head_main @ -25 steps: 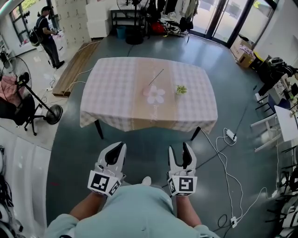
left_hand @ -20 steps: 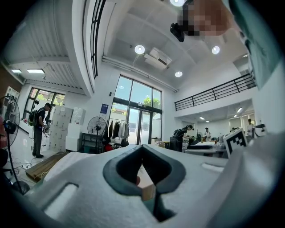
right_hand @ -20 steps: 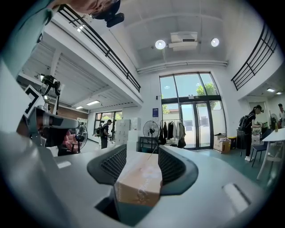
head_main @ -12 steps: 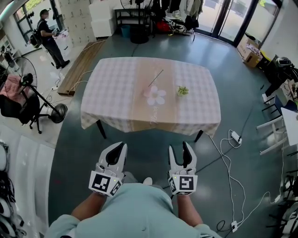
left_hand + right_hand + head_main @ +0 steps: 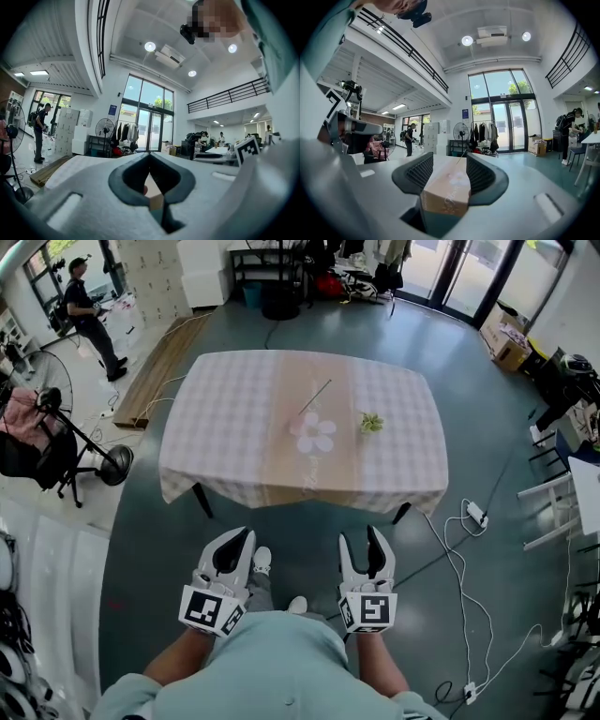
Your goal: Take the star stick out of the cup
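Nothing was done: star stick sat in the cup at 12 o'clock, well beyond both grippers. The left gripper had its jaws together, the right gripper had them apart.

Table w/ checked cloth: cup, green item

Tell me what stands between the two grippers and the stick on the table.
Nothing visible does. The left gripper and right gripper hang over the floor short of the table; the stick stands near its middle, and the small green plant sits to the stick's right, off either line.
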`<state>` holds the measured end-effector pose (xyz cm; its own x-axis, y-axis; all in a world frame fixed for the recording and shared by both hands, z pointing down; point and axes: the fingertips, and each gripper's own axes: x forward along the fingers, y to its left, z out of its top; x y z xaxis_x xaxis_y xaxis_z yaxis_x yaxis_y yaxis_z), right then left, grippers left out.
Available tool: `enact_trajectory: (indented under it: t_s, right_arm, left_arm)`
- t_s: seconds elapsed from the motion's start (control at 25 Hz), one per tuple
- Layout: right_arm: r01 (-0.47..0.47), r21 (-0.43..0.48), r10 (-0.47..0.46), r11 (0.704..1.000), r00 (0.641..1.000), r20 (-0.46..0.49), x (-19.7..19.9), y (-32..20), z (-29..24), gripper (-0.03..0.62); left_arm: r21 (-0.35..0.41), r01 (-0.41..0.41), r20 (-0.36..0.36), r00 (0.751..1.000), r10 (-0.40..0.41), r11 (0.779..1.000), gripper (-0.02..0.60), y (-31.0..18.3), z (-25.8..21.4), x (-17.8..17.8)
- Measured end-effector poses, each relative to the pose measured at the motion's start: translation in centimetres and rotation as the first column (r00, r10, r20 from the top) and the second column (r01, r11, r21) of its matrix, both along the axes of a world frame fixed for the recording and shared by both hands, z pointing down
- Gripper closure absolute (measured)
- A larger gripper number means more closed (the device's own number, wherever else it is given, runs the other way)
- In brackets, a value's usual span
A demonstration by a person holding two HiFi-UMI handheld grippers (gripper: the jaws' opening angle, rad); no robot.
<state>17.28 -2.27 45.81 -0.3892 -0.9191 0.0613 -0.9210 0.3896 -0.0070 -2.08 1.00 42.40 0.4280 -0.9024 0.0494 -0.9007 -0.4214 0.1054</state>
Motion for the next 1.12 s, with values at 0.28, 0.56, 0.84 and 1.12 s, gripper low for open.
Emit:
enact_trajectory:
  t_s: [0.28,0.56,0.84,1.12]
  right_arm:
    - [-0.033,0.011,0.033,0.999,0.999,-0.003,-1.3,-3.9,-0.1,0.393]
    - [-0.067,0.013,0.067,0.998,0.998,-0.003,-2.6,-8.3,-0.3,0.393]
    - [-0.094,0.021,0.094,0.995,0.995,-0.017,-4.1,-12.1,-0.9,0.395]
    - [-0.136,0.033,0.137,0.99,0.99,-0.034,-6.0,-15.2,-2.0,0.398]
  left_arm:
    - [0.011,-0.035,-0.003,0.999,0.035,0.999,0.58,-4.9,0.0,-1.4]
    - [0.023,-0.077,0.023,0.997,0.077,0.997,0.58,-9.8,-0.5,-2.6]
    - [0.02,-0.108,0.01,0.994,0.108,0.994,0.58,-14.0,-0.5,-4.2]
    - [0.027,-0.164,0.01,0.986,0.164,0.986,0.58,-17.6,-0.8,-6.0]
